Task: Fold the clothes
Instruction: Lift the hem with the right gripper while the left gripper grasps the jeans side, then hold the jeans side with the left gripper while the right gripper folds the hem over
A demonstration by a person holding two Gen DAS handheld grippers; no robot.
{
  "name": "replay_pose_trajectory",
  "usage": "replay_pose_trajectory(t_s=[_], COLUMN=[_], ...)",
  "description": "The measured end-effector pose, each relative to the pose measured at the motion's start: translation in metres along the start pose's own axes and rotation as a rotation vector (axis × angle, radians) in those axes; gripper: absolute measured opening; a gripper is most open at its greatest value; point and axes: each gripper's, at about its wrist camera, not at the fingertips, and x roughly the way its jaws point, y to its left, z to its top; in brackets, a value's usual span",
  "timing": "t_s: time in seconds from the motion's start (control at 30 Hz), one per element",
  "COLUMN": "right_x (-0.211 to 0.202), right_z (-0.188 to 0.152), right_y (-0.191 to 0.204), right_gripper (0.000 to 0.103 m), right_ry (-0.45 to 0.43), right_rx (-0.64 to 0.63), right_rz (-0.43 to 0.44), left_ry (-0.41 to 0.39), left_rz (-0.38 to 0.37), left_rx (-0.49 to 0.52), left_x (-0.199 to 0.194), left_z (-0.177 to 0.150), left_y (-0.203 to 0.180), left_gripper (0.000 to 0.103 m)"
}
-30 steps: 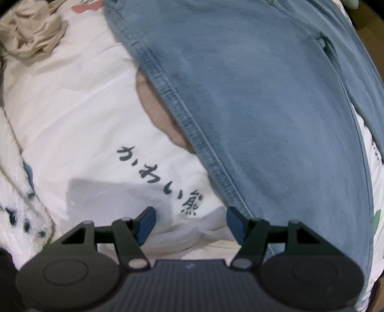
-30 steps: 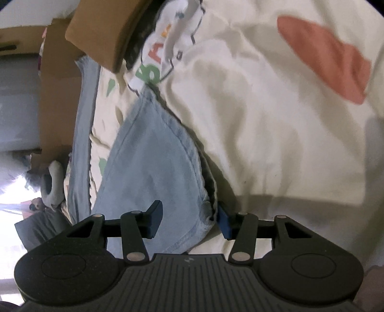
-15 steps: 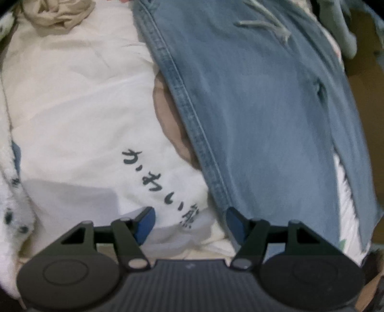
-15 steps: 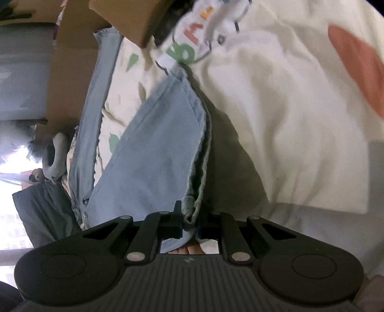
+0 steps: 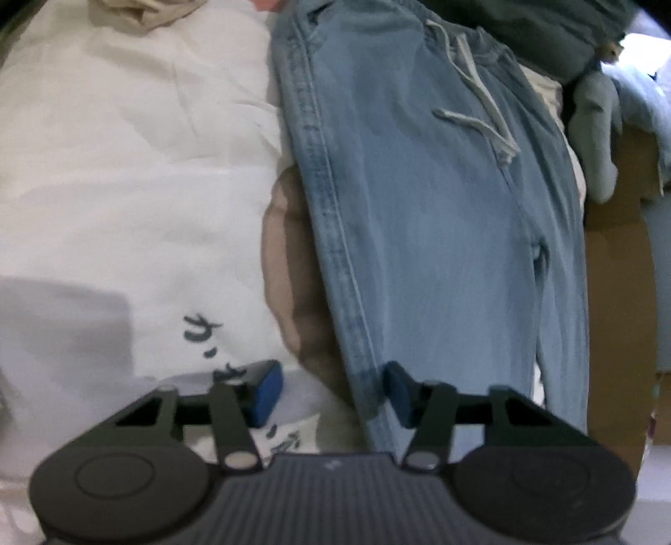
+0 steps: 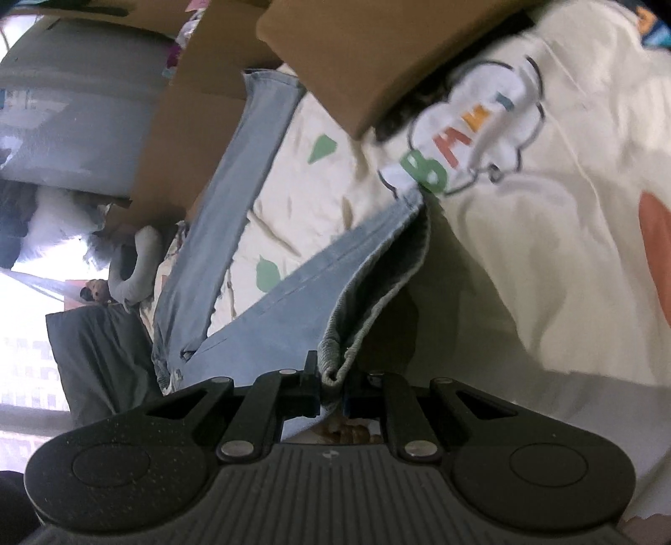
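Observation:
Light blue jeans (image 5: 419,218) with a white drawstring (image 5: 482,105) lie stretched over a cream bedspread (image 5: 126,167). My left gripper (image 5: 331,392) hangs over their stitched side seam; its jaws are closing, with the seam's edge between the blue pads (image 5: 264,392) and a gap still on each side. In the right wrist view my right gripper (image 6: 335,392) is shut on the hem of a jeans leg (image 6: 331,360), which is lifted off the bedspread (image 6: 545,251) and casts a shadow. The other leg (image 6: 218,201) stretches away.
A brown cardboard box (image 6: 369,54) overhangs the bed's far side, and another box (image 5: 616,293) stands at the right of the left view. A beige crumpled garment (image 5: 142,12) lies at the top left. A grey soft toy (image 5: 595,134) leans by the box.
The right gripper shut on the jeans hem and lifted it up. The left gripper slid sideways along the jeans' side seam, rolled, and its jaws have narrowed over the seam.

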Motion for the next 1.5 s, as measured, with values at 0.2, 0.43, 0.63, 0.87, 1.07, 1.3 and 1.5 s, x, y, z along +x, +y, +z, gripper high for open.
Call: replay_pose_trajectory(t_s=[0.2,0.43,0.63,0.87,1.07,1.3,1.5], right_x=[-0.001,-0.003,-0.004,-0.005,-0.012,-0.014,-0.014], right_z=[0.01,0.011,0.013,0.017,0.023,0.036,0.059], right_y=[0.01,0.014,0.017,0.024,0.042,0.065,0.101], right_gripper=[0.007,0.007,0.007,0.007,0.007,0.007,0.007], right_ry=[-0.005,-0.006,-0.01,-0.009,-0.022,-0.051,-0.063], right_rx=[-0.021,-0.024,-0.027,-0.041,-0.057,-0.086,-0.132], right_rz=[-0.017,-0.036,-0.045,-0.043,-0.05,-0.046,-0.087], left_ry=[-0.021,-0.118,-0.184,-0.189,-0.202,-0.216,-0.212], left_rz=[-0.058,-0.08,-0.087,-0.058,-0.068,0.009,0.011], left_rx=[-0.076,-0.179,-0.207,-0.202,-0.228,-0.2,-0.203], left_x=[0.006,0.011,0.005,0.027,0.037,0.026,0.002], left_z=[0.013,0.048,0.087,0.122,0.147,0.155,0.159], left_y=[0.01,0.016,0.012,-0.01,-0.015,-0.036,-0.058], left_gripper=[0.017,0.015,0.015,0.015,0.015,0.006,0.005])
